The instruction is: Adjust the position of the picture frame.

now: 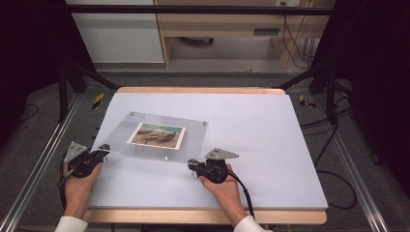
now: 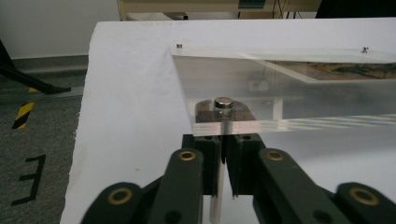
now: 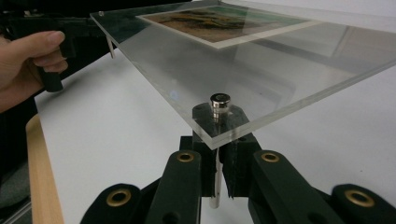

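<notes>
High view shows the left tool [image 1: 102, 151] clenched on the metal leg [image 2: 216, 186] under one near corner of a clear picture frame [image 1: 159, 137]. The right tool [image 1: 193, 164] grips the other near leg [image 3: 215, 179], probably so the frame's near edge lifts level above the desk [image 1: 270, 145] without twisting.

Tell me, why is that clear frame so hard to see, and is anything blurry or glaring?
High view: the frame shows mainly as a faint grey sheen over the white table; the room around is dark. Left gripper view: its near edge catches rainbow streaks and the photo looks soft. Right gripper view: reflections cross the pane; the far hand is blurred.
</notes>
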Motion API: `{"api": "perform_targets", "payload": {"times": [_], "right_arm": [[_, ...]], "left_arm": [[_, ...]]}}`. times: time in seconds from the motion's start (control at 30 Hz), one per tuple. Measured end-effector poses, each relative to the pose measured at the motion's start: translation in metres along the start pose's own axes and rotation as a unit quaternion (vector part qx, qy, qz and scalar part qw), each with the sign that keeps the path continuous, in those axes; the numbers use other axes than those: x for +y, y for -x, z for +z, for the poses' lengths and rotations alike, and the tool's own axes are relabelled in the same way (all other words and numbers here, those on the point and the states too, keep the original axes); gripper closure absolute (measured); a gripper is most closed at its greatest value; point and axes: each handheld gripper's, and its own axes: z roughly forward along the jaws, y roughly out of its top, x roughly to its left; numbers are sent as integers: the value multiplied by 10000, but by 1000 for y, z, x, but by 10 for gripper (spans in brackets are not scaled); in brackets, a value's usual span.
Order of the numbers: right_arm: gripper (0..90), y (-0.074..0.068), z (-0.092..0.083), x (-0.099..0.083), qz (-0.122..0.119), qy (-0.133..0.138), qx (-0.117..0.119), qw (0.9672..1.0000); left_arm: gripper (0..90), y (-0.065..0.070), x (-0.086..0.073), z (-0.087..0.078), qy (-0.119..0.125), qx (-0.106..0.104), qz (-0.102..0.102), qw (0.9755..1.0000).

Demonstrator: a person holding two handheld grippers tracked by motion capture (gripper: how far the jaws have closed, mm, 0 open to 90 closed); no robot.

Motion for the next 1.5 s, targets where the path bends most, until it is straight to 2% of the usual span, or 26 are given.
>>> {"api": "perform_targets", "payload": {"times": [0.03,0.13,0.43,0.57,0.77,0.8,0.9,0.97,1.0,1.13,1.23,1.3,1.37,1.43,1.47,1.5], "right_arm": [[845,0,0,0,0,0,0,10000],[822,-4,1,0,-109,194,-203,9995],[823,-4,7,3,-61,441,-311,9985],[845,-3,6,4,-32,465,-383,9982],[846,-3,6,5,-25,381,-364,9986],[846,-3,6,4,-56,349,-352,9988],[847,-3,7,4,-51,314,-362,9988],[846,-3,6,4,-63,306,-355,9989],[846,-3,6,5,-66,323,-365,9988],[847,-4,5,6,-105,319,-442,9985],[846,-5,2,8,-137,369,-496,9980],[837,-6,-4,15,-235,442,-640,9967],[831,-6,-9,20,-284,458,-761,9956],[828,-5,-13,22,-358,459,-825,9949],[826,-3,-19,26,-386,483,-859,9944],[825,-2,-21,27,-394,506,-884,9940]], "left_arm": [[836,-1,1,0,10,-62,-54,10000],[839,0,5,-2,10,-64,-128,9999],[839,3,9,-5,-27,-87,-210,9997],[839,4,9,-5,-35,-102,-190,9998],[814,2,11,0,-155,-183,21,9997],[803,0,11,4,-222,-255,18,9994],[796,2,12,11,-270,-245,91,9993],[816,1,13,11,-253,-253,45,9993],[832,-1,13,10,-235,-279,-53,9993],[836,1,15,8,-230,-302,-73,9993],[838,3,18,5,-162,-323,-99,9993],[839,6,22,0,-72,-391,-136,9991],[839,17,28,-6,-84,-395,-145,9991],[839,20,29,-8,-93,-368,-107,9992],[839,27,32,-11,-89,-351,-153,9992],[840,27,32,-11,-89,-351,-153,9992]]}}
